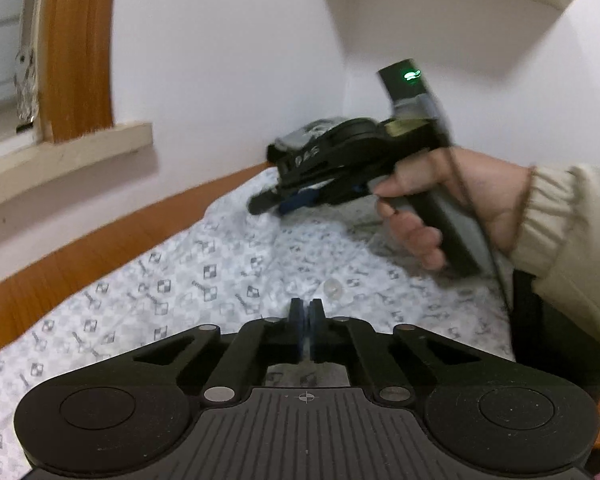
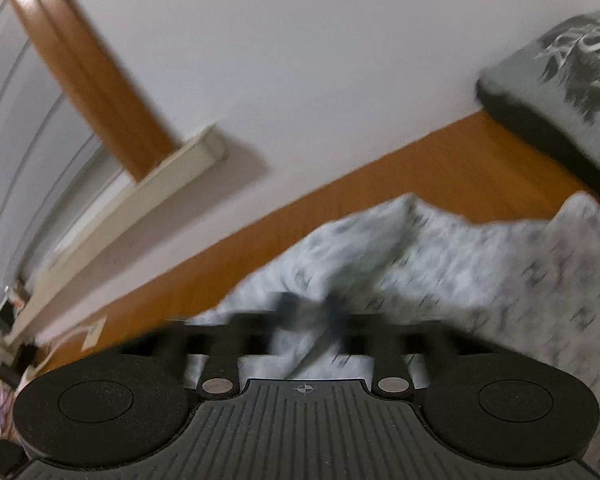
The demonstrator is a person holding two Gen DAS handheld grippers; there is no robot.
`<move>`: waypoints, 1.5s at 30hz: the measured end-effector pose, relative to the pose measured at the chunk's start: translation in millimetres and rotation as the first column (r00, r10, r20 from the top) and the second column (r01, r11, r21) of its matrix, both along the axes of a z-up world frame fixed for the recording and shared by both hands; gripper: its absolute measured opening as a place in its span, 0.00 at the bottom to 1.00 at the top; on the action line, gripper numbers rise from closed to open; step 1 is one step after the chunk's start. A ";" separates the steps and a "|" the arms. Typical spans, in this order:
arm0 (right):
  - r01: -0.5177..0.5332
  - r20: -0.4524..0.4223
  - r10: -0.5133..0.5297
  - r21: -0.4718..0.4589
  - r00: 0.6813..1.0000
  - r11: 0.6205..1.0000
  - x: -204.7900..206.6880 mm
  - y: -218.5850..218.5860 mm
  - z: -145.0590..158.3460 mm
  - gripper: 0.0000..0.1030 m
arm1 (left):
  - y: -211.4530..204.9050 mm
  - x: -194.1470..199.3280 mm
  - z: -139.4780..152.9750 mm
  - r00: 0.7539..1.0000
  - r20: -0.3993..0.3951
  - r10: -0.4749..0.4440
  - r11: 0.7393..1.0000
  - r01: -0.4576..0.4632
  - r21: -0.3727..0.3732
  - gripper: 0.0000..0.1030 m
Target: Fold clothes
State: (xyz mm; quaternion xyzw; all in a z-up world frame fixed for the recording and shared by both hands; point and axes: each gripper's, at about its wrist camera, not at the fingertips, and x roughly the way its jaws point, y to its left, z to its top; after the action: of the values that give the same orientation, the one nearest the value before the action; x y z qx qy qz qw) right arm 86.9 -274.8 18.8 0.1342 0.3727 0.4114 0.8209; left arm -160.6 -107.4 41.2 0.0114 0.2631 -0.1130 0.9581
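Orange-brown wood table (image 1: 60, 276) bears a pale grey patterned garment (image 1: 220, 280) spread across it, with a dark folded shirt (image 2: 560, 92) farther back. The left gripper (image 1: 306, 308) has its jaws together on the cloth's near edge. The right gripper (image 1: 266, 204), blurred, seems clamped on a raised fold.

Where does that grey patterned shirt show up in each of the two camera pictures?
Left wrist view: the shirt lies spread across the lower middle, from the left edge to the person's sleeve on the right.
Right wrist view: the shirt fills the lower right, bunched up and blurred, just beyond the gripper.
Shared landmark: the wooden table shows as an orange-brown band between shirt and white wall in both.
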 end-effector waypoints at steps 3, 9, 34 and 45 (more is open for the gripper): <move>0.033 0.030 -0.034 0.037 0.999 0.999 2.7 -6.9 11.1 0.04 | -1.8 -14.4 11.1 0.998 0.047 -0.031 0.999 0.032 -0.026 0.02; 0.132 0.105 -0.125 -0.062 0.987 0.989 -3.0 -7.6 25.7 0.27 | 2.8 -7.4 -3.5 0.993 -0.088 -0.075 0.995 0.068 -0.074 0.04; 0.124 0.084 -0.118 -0.065 0.989 0.990 -1.8 -1.0 9.5 0.16 | 1.7 -9.8 -3.6 0.991 -0.100 -0.087 0.993 0.078 -0.093 0.19; -0.107 0.299 0.147 -0.145 0.943 0.984 -49.4 21.6 23.2 0.38 | 87.5 -2.9 17.2 0.996 -0.036 0.081 0.992 -0.084 -0.092 0.56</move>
State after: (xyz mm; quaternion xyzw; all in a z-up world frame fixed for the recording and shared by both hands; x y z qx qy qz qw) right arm 37.6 -253.2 42.1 -0.0083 0.2731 0.4551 0.8475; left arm -163.6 -19.9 58.4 -0.0461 0.2734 -0.0857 0.9570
